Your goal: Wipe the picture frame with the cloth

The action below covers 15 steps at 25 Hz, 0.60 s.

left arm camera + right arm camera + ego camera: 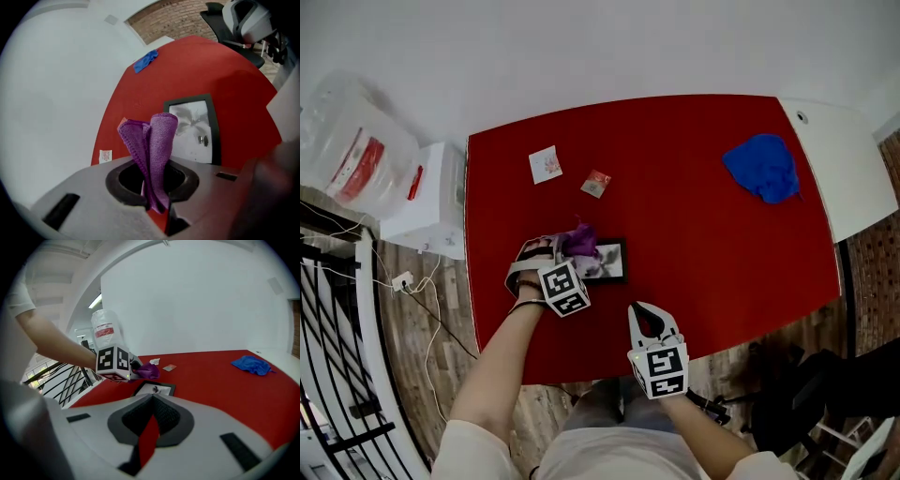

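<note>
The picture frame (609, 262) lies flat on the red tabletop (703, 244), toward its near edge. From overhead its left end is covered by the left tool (555, 249), so that corner cannot be seen. The left tool is clamped on a folded purple cloth (579, 241), which sticks up out of the jaws over the frame's left end. Whether the cloth touches the glass, I cannot tell. The picture under the glass is pale and hard to make out. The right tool (645, 312) hovers nearer the person than the frame and just right of it. Its jaws are drawn nearly together on nothing, with only a sliver of red showing between. Beyond the frame lie two small packets (546, 164), their print too small to read. A crumpled blue cloth (764, 167) sits well away to the frame's far right.
</note>
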Motion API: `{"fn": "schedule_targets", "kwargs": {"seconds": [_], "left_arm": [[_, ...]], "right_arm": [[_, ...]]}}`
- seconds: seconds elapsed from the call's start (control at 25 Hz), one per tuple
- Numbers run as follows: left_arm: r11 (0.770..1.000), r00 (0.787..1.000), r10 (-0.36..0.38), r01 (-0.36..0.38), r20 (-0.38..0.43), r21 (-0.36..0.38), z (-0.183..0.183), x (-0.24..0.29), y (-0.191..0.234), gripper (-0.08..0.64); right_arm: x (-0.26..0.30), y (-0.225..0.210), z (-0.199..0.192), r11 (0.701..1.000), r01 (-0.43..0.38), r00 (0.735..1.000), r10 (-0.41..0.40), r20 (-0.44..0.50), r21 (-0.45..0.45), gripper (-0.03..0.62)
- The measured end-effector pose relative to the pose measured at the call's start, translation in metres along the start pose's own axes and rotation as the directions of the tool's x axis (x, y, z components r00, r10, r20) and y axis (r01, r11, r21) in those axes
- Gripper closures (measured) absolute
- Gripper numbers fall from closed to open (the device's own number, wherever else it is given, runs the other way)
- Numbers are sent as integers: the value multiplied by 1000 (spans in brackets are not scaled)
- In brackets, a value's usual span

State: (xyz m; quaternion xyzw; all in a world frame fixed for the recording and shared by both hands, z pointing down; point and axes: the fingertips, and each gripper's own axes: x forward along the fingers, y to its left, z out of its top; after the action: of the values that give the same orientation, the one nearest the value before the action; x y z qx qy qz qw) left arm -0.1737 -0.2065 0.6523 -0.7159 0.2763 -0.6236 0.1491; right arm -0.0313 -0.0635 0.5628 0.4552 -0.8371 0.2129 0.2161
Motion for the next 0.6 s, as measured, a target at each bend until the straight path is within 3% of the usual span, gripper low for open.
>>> {"fn": "schedule_targets", "kwargs": {"seconds": [0.36, 0.6], "left_arm": [[999, 999, -35, 35, -20, 23, 0, 7, -22, 499], [990, 997, -71, 73, -22, 119, -1, -28, -68, 499]], "right_arm": [[5, -6, -8, 1000, 4, 1000, -4, -14, 11, 588], [10, -2, -7, 1000, -13, 1000, 13, -14, 9, 588]]}}
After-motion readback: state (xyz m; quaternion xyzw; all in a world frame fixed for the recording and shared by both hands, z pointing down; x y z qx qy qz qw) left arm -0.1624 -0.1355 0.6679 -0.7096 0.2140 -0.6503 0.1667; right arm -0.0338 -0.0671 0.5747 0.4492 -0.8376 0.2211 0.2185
